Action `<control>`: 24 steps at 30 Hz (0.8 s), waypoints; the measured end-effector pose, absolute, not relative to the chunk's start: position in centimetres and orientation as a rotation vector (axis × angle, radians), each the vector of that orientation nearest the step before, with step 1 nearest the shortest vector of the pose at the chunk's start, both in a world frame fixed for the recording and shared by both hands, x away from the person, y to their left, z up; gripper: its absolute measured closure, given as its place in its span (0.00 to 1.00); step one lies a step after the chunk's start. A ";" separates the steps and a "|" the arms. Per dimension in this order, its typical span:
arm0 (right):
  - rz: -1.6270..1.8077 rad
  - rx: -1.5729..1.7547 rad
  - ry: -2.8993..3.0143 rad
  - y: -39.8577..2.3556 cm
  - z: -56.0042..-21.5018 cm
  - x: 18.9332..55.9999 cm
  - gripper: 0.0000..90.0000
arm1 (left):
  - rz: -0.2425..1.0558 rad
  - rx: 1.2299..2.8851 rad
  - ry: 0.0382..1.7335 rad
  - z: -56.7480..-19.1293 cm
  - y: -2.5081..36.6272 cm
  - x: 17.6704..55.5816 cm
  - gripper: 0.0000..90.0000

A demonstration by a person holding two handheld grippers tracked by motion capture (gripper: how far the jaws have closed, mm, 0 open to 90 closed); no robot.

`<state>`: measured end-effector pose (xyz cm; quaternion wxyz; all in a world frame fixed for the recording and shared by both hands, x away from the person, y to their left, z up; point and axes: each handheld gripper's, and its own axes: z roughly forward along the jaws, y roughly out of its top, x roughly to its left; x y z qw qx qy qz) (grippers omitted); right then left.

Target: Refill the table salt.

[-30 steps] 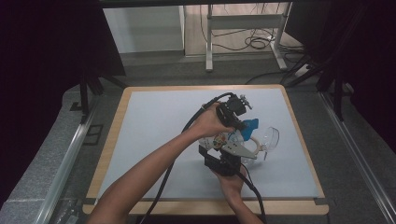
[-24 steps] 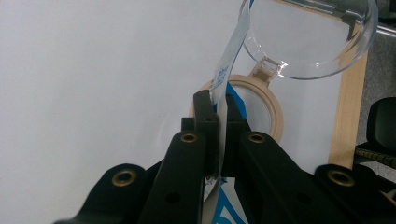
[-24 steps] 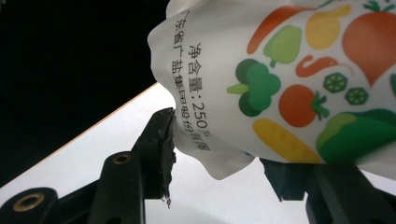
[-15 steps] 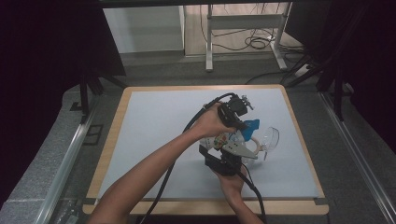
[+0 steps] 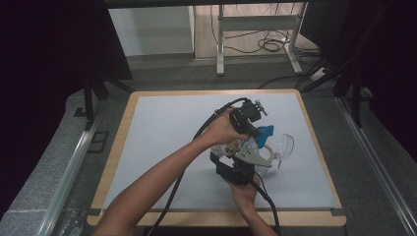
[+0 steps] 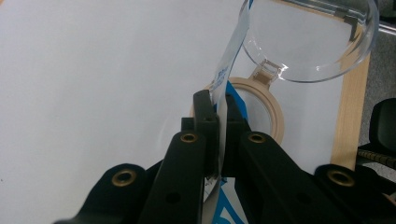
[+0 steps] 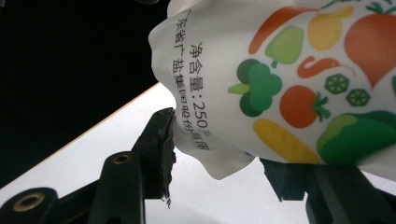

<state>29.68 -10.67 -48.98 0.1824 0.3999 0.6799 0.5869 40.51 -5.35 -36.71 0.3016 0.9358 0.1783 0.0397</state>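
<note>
A white salt pouch (image 7: 280, 84) printed with vegetables and with a blue top (image 5: 264, 133) hangs tilted between my two grippers above the table. My left gripper (image 6: 217, 107) is shut on the pouch's thin top edge (image 6: 229, 60); from above, that left gripper (image 5: 254, 127) sits at the pouch's upper end. My right gripper (image 7: 222, 154) is closed around the pouch's lower body, one jaw pressing each side. Below, a jar with a beige rim (image 6: 275, 105) stands with its clear hinged lid (image 6: 313, 42) thrown open.
The pale blue mat (image 5: 167, 132) covers the wooden-edged table (image 5: 118, 142), with free room to the left and at the back. Black cables (image 5: 204, 130) trail from both grippers across the near side. The open lid (image 5: 284, 145) lies right of the grippers.
</note>
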 end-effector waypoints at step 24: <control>1.662 1.138 1.904 -10.9 -48.9 29.8 0.55 | 0.109 2.489 0.466 -36.6 -5.7 40.7 1.00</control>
